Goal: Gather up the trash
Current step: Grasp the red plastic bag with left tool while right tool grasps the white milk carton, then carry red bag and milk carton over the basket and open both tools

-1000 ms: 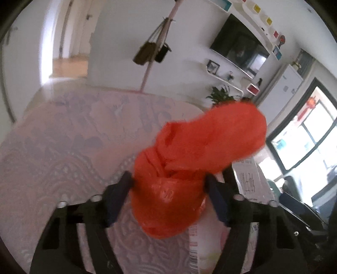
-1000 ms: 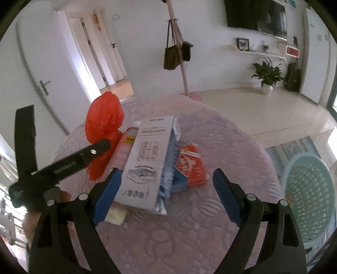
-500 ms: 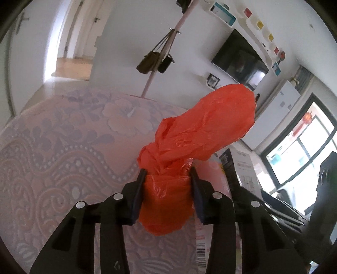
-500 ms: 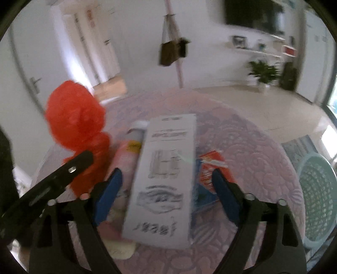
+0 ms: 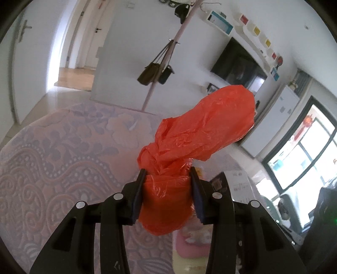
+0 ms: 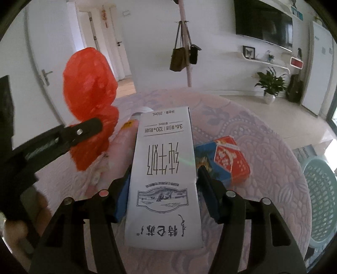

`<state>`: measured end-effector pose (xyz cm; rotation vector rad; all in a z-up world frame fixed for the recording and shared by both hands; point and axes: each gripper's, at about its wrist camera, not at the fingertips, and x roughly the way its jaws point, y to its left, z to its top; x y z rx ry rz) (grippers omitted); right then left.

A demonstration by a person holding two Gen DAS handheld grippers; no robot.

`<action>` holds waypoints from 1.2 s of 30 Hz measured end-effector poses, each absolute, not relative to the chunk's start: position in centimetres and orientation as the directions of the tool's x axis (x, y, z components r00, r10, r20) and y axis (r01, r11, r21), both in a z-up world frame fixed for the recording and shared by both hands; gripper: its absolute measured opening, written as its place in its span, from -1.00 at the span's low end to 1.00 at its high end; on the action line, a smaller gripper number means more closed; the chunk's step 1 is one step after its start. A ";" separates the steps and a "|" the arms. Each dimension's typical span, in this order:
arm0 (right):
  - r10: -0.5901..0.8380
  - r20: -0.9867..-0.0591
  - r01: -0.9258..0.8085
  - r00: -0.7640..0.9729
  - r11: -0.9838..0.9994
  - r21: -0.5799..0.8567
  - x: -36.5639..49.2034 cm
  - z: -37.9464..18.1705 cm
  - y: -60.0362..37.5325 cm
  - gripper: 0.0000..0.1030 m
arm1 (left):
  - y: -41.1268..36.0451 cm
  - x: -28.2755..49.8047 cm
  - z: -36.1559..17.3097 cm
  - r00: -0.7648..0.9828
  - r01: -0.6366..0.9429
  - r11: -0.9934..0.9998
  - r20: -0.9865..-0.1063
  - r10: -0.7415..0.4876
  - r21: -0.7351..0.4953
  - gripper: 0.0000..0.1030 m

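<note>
Pink cloth with a flower pattern (image 6: 263,147) covers the round table, and behind it are a white wall, a black TV (image 6: 263,20) and brown bags hanging on a pole (image 6: 179,57).

The left gripper (image 5: 167,185) is squeezed tight on a crumpled orange-red plastic bag (image 5: 198,134) — the top of the bag puffs up above the fingers.

The right gripper (image 6: 163,179) is closed onto the sides of a tall white milk carton (image 6: 165,168). The carton lies on the table, and its print reads "250mL", "3.6" and "120", with big Chinese letters.

Only the right view shows a red and blue card box (image 6: 227,160) just beside the carton, a pink bottle (image 6: 124,143) on the other side, and a pale green plastic basket (image 6: 320,189) past the table edge.
</note>
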<state>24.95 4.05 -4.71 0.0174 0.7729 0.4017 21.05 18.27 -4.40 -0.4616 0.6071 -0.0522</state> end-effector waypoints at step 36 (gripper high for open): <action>-0.032 -0.511 0.155 0.859 0.967 0.200 19.1 1.6 -25.6 0.10 | -8.0 19.9 1.3 0.700 0.350 0.871 -0.521 -0.487 -0.344 -0.25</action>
